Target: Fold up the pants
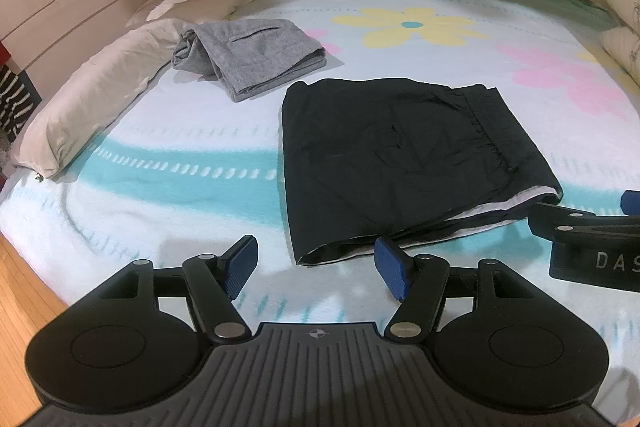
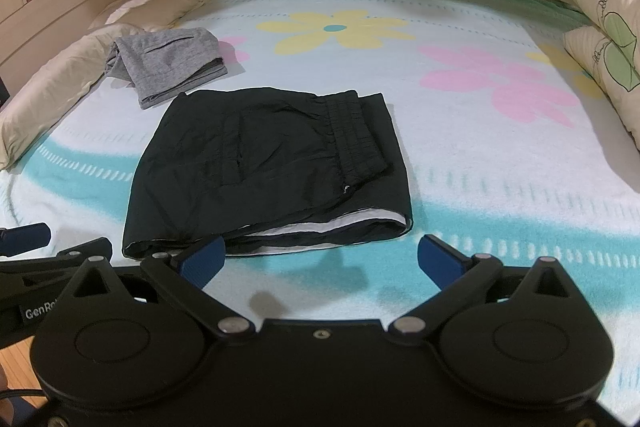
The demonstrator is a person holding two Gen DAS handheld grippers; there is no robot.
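With the black pants (image 2: 268, 167) already lying as a neat folded rectangle mid-bed, this fold looks all but finished

They sit on the flowered blanket (image 2: 460, 155), waistband up on top, white lining peeking from the near edge, and just in front hover both tools: the left gripper (image 1: 316, 267) with jaws spread and empty, the right gripper (image 2: 320, 259) likewise wide apart and holding nothing, neither touching cloth. My read is the last fold is down, so the next move calls for either a smoothing press or lifting the bundle from that near edge with both jaws to set it aside. Count it up: one black pair, one grey folded pair (image 2: 172, 63) just beyond to the left, two grippers, one long pillow (image 1: 92, 95) at the left edge
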